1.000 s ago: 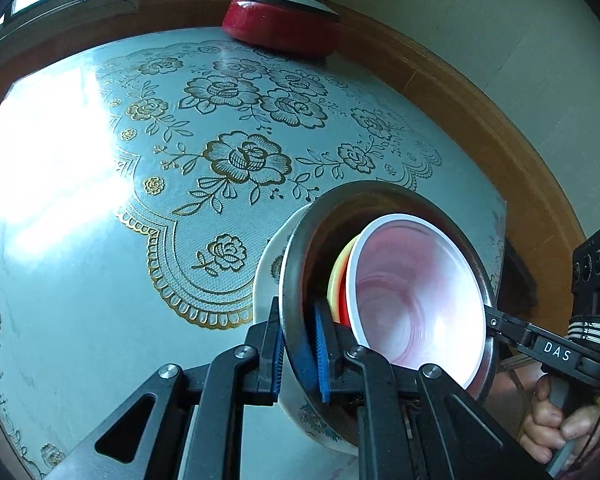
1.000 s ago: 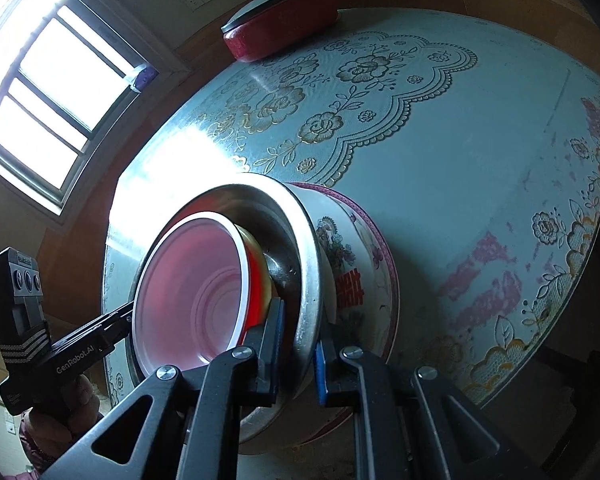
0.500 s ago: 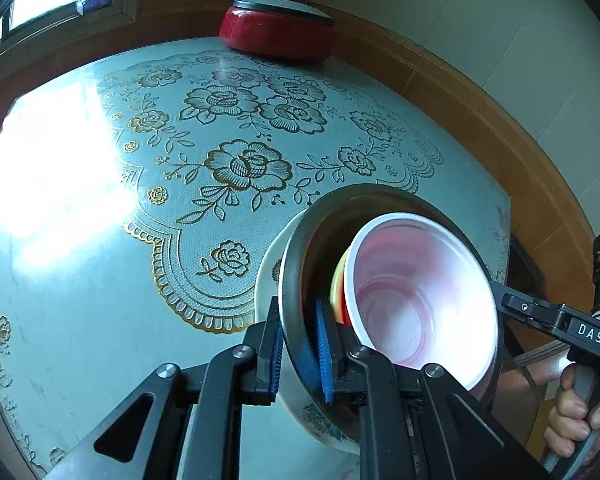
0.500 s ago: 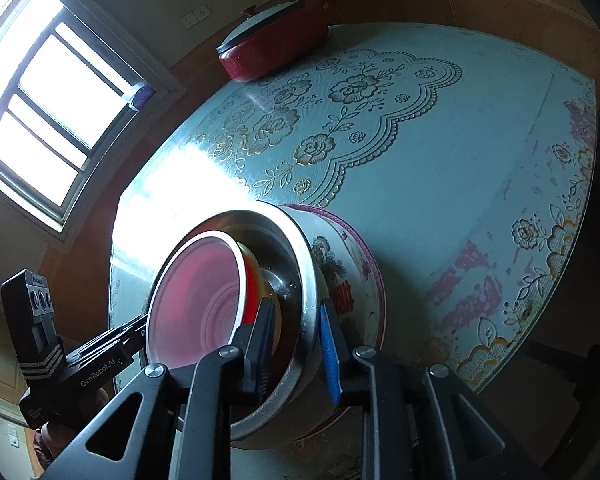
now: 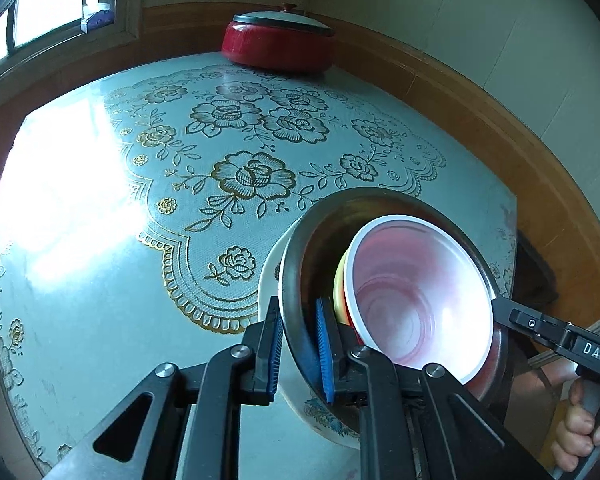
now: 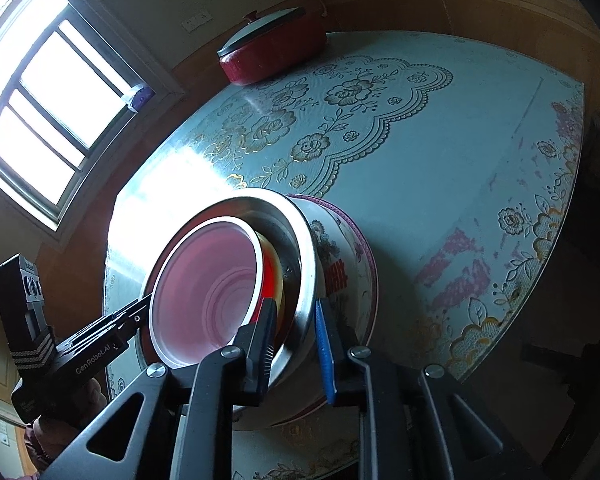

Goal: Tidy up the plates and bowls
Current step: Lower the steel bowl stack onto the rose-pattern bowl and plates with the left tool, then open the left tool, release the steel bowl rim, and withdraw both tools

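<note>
- Left wrist view: your left gripper [image 5: 298, 344] is clamped on the near rim of the steel bowl [image 5: 300, 252], as it was a second ago.
- Inside that bowl sit a yellow bowl [image 5: 337, 286], a red one and the white-rimmed pink bowl [image 5: 420, 292]; the whole nest rests in a flowered china bowl [image 6: 340, 256].
- Your right gripper [image 6: 294, 346] straddles the opposite rim; its jaws opened a little, then have just been closing, with the rim between them and a thin gap at the blue pad.
- The stack has tipped slightly and shows more of the tabletop than a second ago.
- The stack stands at the near edge of the table [image 5: 80, 320]; the cloth beyond lies open up to the red pot [image 5: 278, 46] at the far edge.
</note>
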A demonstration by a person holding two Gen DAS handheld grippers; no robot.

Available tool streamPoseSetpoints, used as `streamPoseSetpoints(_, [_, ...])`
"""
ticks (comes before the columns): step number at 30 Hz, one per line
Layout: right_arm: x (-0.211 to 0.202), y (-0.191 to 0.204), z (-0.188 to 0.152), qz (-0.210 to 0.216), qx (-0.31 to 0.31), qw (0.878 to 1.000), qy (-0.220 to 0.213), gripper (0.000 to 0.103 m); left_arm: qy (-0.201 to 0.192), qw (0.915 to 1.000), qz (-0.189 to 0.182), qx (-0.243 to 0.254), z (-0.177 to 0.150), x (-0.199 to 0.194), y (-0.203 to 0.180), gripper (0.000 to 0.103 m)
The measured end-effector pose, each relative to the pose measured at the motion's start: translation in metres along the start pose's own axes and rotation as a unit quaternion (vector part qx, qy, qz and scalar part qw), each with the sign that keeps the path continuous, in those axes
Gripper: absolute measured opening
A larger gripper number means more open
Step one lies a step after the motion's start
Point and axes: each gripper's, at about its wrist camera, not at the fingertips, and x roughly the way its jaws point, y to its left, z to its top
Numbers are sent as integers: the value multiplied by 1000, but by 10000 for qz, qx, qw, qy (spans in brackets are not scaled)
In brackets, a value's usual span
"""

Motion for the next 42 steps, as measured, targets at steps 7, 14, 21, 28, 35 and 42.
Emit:
streamPoseSetpoints(7, [-3,1,-5,-24,60,10000,-40,19,-71,9999,25,103,-3,-6,-2,18])
streamPoseSetpoints(14, [-10,7,-11,-112,47,9997,-190,20,-181,9996,9,235,-9,-17,-2,19])
streamPoseSetpoints(21, [-19,15,-23,-209,-20,9992,-330,20,-307,9989,-9,365,-16,-30,-5,19])
streamPoseSetpoints(28, [-28,25,-39,-320,-125,9983,-470,20,-414,9984,2,389,-28,-44,-5,18])
streamPoseSetpoints(35, [-39,43,-59,-586,-340,9949,-752,20,-611,9971,244,392,-47,-55,0,18])
streamPoseSetpoints(42, [-42,72,-98,-1430,-724,9754,-1510,29,-1074,9914,547,519,-78,-63,-2,31])
